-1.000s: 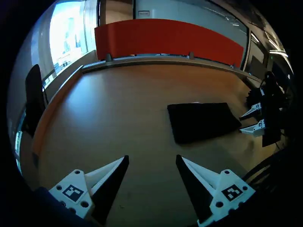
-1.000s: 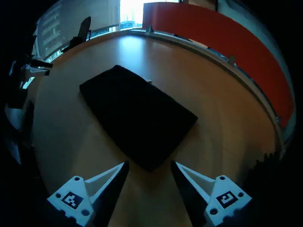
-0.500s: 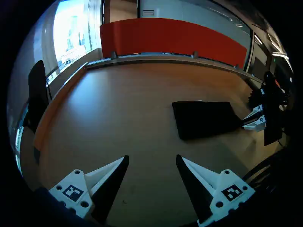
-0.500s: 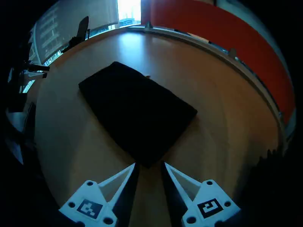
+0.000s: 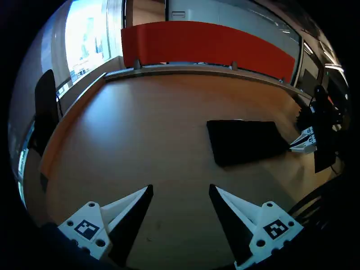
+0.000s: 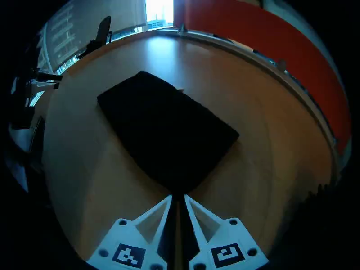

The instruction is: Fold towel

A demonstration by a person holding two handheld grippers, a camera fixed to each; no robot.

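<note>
- The right tool (image 6: 179, 200) has its fingers pressed almost together, pinching the near corner of the black towel (image 6: 166, 135).
- The left tool (image 5: 181, 189) is spread wide over bare bench (image 5: 135, 135), well apart from the towel.
- The towel lies flat and folded on the bench.
- A red panel (image 5: 202, 42) runs along the bench's far edge.

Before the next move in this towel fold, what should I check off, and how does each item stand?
1. Right gripper shut on the towel at its near corner: ok.
2. Left gripper holding the towel: not ok; open, above bare table, apart from it.
3. Towel lying flat on the table: ok.
4. How many layers the right gripper pinches: cannot tell.
5. Pale scrap at the towel's far edge, tag or debris: cannot tell.
</note>
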